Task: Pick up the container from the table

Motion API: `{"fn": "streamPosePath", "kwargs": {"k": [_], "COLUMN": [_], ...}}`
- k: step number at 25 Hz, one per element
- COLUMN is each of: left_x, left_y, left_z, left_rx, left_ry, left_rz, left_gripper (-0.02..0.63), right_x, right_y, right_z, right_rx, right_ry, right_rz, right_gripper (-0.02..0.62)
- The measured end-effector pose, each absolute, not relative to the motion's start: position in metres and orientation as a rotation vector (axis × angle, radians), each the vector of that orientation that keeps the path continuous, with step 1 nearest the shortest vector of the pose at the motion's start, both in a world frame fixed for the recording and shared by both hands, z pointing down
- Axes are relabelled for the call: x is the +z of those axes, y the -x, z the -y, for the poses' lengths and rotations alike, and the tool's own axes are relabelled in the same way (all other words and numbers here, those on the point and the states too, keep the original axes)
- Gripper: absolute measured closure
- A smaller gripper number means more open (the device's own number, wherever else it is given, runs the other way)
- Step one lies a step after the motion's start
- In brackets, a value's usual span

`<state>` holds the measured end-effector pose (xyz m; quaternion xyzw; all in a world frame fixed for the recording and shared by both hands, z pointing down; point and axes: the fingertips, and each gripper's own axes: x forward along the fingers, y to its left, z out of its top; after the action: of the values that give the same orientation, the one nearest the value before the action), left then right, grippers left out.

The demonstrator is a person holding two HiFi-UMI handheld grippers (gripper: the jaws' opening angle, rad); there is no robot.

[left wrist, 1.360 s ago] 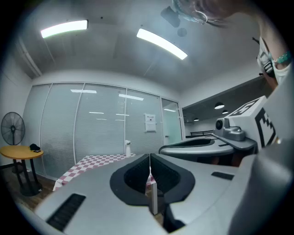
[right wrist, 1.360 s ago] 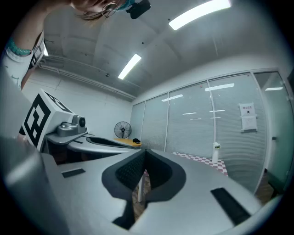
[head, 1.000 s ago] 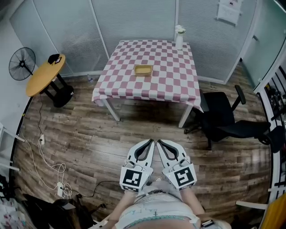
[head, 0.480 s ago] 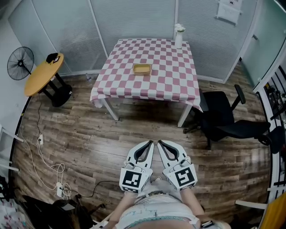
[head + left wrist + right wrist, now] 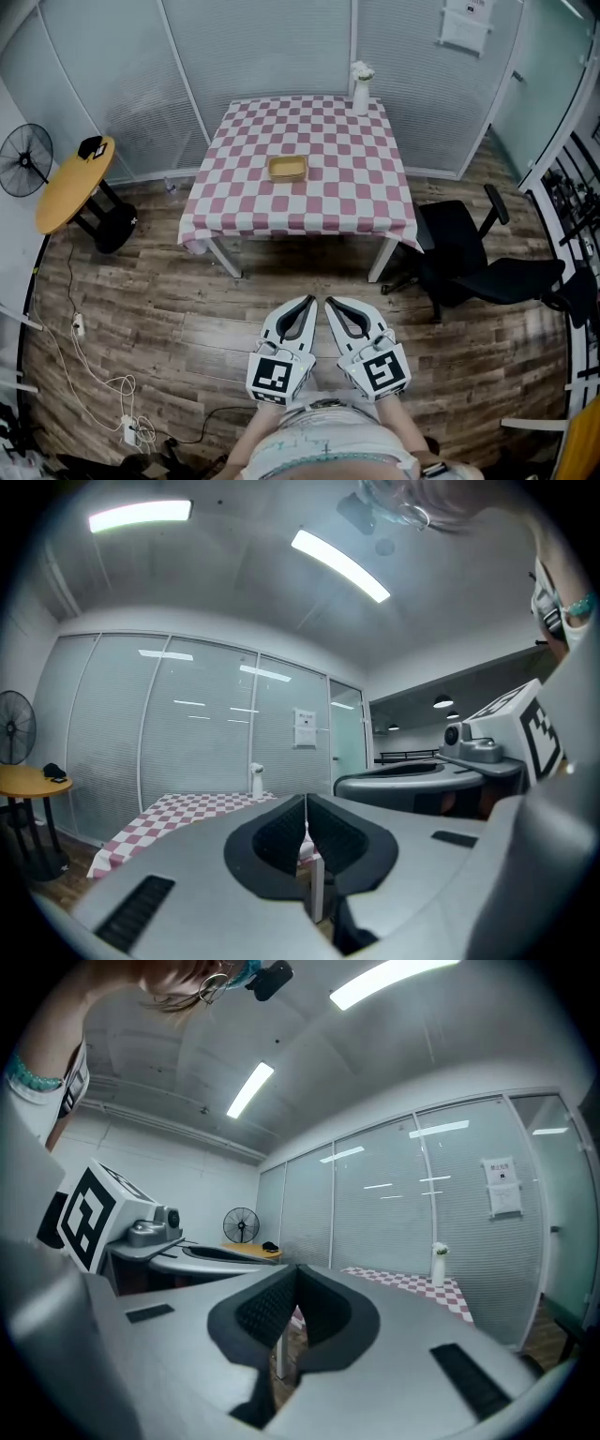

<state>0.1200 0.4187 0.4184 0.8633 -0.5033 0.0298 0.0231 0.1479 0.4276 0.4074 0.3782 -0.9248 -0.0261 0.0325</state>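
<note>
Far left: standing fan (image 5: 25,159) by the wall; just right of it a round yellow side table (image 5: 70,183) with a small dark item on its far edge, too small to identify; white cables (image 5: 103,370) trail over the wood floor at near left.

Centre far: table (image 5: 347,178) under a pink-and-white checked cloth; container (image 5: 287,168), a shallow tan rectangular tray, sits on it left of centre, toward the near half, nothing touching it; white vase (image 5: 361,89) stands upright at the far edge, right of centre, well apart from the container.

Centre near: left gripper (image 5: 309,299) and right gripper (image 5: 329,302) held side by side close to the person's body, over the floor, well short of the table, tips angled toward each other; left gripper view shows its jaws pressed together, nothing between them; right gripper view shows the same, jaws closed and empty.

Right: black office chair (image 5: 469,258) just beside the table's near right corner.
</note>
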Motion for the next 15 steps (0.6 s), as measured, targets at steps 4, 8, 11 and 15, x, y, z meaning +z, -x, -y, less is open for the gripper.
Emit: {"fn": "streamPosePath", "kwargs": {"k": [4,8,11,15], "left_x": [0.421,0.423,0.424,0.424], "left_y": [-0.107,-0.092,-0.083,-0.068], "left_z": [-0.388,-0.365,-0.355,-0.342], "left_rx": [0.108,0.104,0.110,0.119], "left_ry": [-2.696,-2.701,-2.704,-2.704], "left_rz": [1.523,1.496,1.479,1.476], "left_gripper": [0.588,0.588,0.588,0.588], "right_x": [0.409,0.410,0.411,0.411], "right_y": [-0.133,-0.116,-0.107,-0.092], "right_z": [-0.398,-0.377,-0.366,-0.353], "right_rx": [-0.080,-0.079,-0.075,-0.079], "right_ry": [-1.188,-1.194,-1.200,-1.191], "right_rz": [2.835,2.820,2.811,2.800], "right_gripper": [0.603,0.603,0.603,0.603]}}
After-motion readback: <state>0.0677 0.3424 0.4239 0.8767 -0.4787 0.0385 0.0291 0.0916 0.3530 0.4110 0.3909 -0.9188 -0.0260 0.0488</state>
